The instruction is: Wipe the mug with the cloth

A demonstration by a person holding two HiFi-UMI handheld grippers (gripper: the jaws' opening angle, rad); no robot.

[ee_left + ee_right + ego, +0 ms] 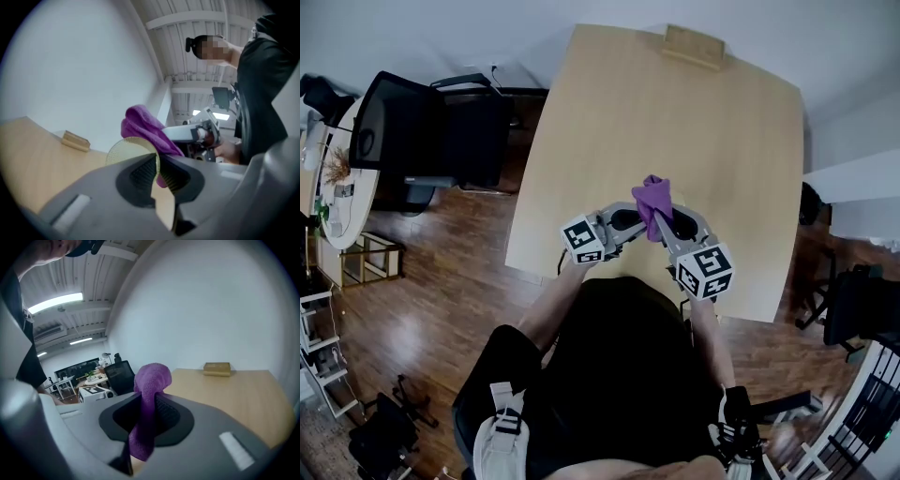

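Head view: both claws are held up over the wooden worktop [675, 122], close in front of the person. The left claw [630, 222] and right claw [672, 228] meet tip to tip, with the purple cloth [653, 202] bunched between them. The mug cannot be made out here. A wooden block [694, 45] sits at the worktop's far edge, and a black office chair [422, 131] stands to the left.

Left gripper view: the left claw [157, 161] is clamped on the thin wall of the pale yellow mug [129, 149], whose rim stands above the jaws. The cloth [143, 124] lies against the rim on its far side.

Right gripper view: the right claw [149, 404] is closed on the cloth [152, 378], which bulges above the jaws and hangs below them. The worktop [234, 394] is beyond.
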